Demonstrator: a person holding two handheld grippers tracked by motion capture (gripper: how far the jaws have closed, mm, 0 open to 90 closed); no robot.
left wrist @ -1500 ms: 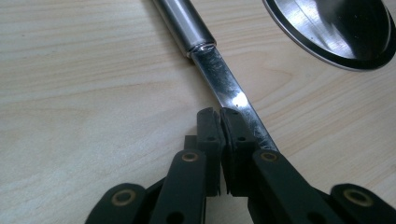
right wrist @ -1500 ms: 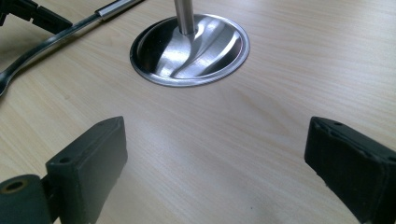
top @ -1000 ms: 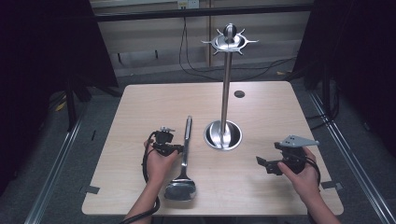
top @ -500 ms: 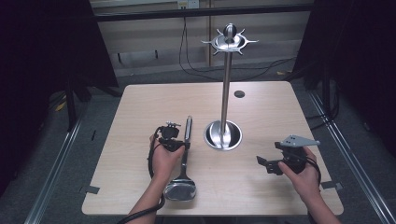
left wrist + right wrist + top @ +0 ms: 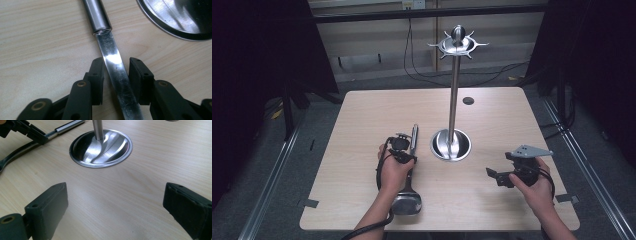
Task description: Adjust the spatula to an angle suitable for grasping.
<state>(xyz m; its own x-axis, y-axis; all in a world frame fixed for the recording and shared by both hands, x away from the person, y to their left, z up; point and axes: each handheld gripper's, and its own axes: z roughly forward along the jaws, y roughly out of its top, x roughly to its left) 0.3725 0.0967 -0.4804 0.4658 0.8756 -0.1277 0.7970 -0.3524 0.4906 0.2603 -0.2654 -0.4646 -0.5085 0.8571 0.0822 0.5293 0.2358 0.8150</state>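
Ladle point(image 5: 409, 175) flat on table point(image 5: 362, 120), just left of stand base point(image 5: 451, 145), not yet hung. Left gripper point(image 5: 116, 68) astride its shaft, jaws just eased narrower, pads not pressing. Right gripper point(image 5: 115, 202) wide open, empty, right of base.

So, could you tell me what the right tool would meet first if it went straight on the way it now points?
Probably the round shiny steel base of the tall metal stand; bare light wooden table lies before it, though depth is uncertain.
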